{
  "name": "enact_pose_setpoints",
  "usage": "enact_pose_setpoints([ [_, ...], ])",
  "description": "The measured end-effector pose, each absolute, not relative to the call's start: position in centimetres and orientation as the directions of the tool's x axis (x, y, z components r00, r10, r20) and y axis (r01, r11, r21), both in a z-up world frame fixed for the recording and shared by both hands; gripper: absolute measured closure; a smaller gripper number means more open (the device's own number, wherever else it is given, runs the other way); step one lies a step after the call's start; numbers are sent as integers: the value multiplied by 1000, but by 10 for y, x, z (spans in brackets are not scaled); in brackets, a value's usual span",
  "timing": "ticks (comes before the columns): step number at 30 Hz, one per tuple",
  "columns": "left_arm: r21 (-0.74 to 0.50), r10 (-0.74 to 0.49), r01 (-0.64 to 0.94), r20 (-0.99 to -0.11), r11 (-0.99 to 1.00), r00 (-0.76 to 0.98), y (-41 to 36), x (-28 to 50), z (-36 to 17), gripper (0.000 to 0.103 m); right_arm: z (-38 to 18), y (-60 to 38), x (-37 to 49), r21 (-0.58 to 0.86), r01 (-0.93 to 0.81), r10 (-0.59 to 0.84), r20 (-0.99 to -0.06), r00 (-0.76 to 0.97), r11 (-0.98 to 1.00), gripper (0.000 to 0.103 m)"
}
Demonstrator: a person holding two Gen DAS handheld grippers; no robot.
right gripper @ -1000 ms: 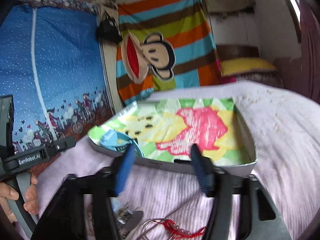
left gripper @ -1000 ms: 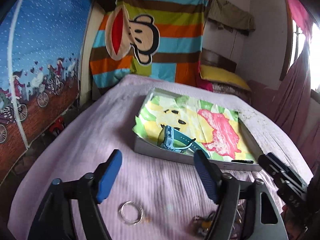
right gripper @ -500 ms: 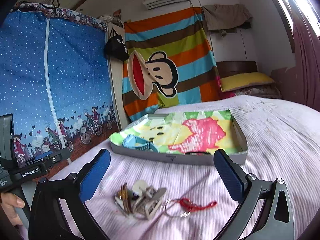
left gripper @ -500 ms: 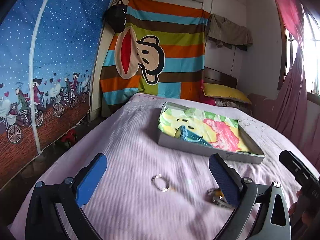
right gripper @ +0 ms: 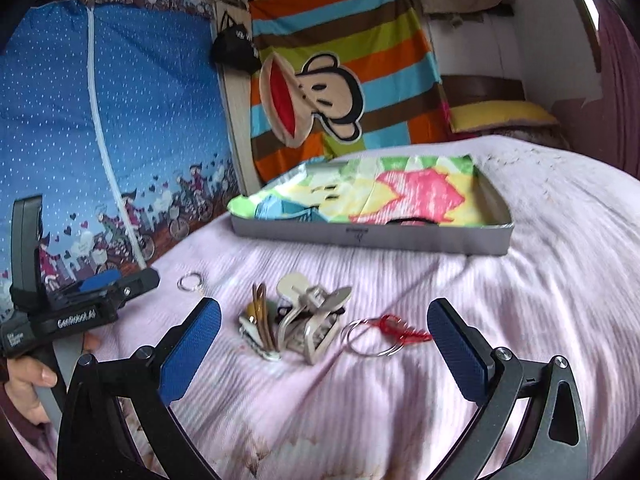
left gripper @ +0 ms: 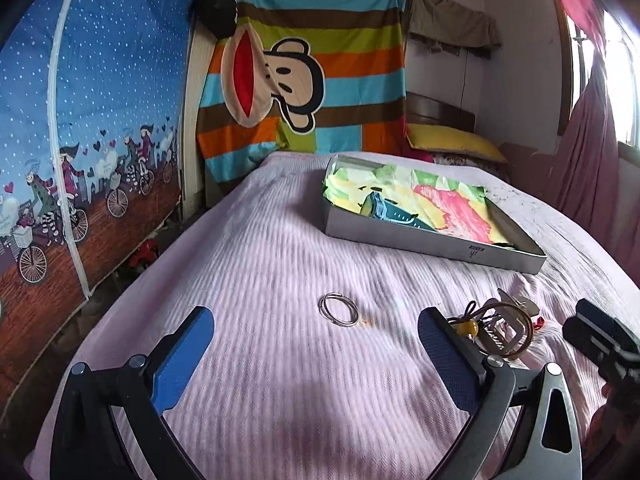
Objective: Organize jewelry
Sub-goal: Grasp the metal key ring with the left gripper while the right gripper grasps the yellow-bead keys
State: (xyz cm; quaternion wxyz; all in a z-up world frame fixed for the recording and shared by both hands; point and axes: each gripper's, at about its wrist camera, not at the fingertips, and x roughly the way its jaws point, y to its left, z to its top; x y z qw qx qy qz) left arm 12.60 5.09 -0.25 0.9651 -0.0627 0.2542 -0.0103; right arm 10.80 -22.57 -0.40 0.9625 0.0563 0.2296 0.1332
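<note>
1. The jewelry lies loose on a pink ribbed bedspread [right gripper: 540,280]. In the right wrist view a small heap of metal clips and hair pieces [right gripper: 296,324] sits at lower centre, and just to its right lies a silver ring with a red cord [right gripper: 380,336].
2. A separate pair of thin silver rings [left gripper: 338,309] lies alone at the centre of the left wrist view, apart from the heap.
3. Farther up in both views stands a shallow grey tray [right gripper: 372,236], lined with bright paper. A blue watch [left gripper: 390,210] already lies inside it at the left.
4. My left gripper [left gripper: 316,344] is spread wide and empty, low over the bedspread, with the thin rings ahead between its blue pads.
5. My right gripper [right gripper: 324,344] is also spread wide and empty, framing the heap and the corded ring.
6. I judge the sorting has barely begun: one piece is in the tray, and the rest wait to be picked up.
7. The next move calls for lowering one gripper and closing it on a flat, thin ring that lies flush with soft cloth, which may slip or catch fabric.
</note>
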Motion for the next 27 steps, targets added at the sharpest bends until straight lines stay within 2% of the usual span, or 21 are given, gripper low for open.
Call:
enact_pose_setpoints([
  [7,-115,-83,23,-550,993,831,46,142,-11,0,-14,-208,110,135,-259,292,-463,837,956,2],
  [9,-118,-95,33,-568,992,818,45,148,-13,1,-13,-204,108,125,-266,294,-458,839,956,5],
  [12,-125,-126,66,-578,990,806,43,153,-13,8,-11,-201,106,118,-285,307,-448,840,951,17],
  [14,-117,-138,85,-590,990,795,40,158,-13,20,-10,-198,107,117,-292,313,-446,839,949,32],
  [17,-107,-151,107,-612,988,776,37,165,-16,32,-10,-196,108,113,-299,317,-446,837,948,48],
  [23,-103,-153,114,-647,988,747,33,175,-21,42,-10,-185,110,87,-335,337,-449,828,938,67],
  [27,-121,-155,99,-661,988,734,36,179,-23,48,-12,-178,115,60,-341,328,-471,819,938,76],
])
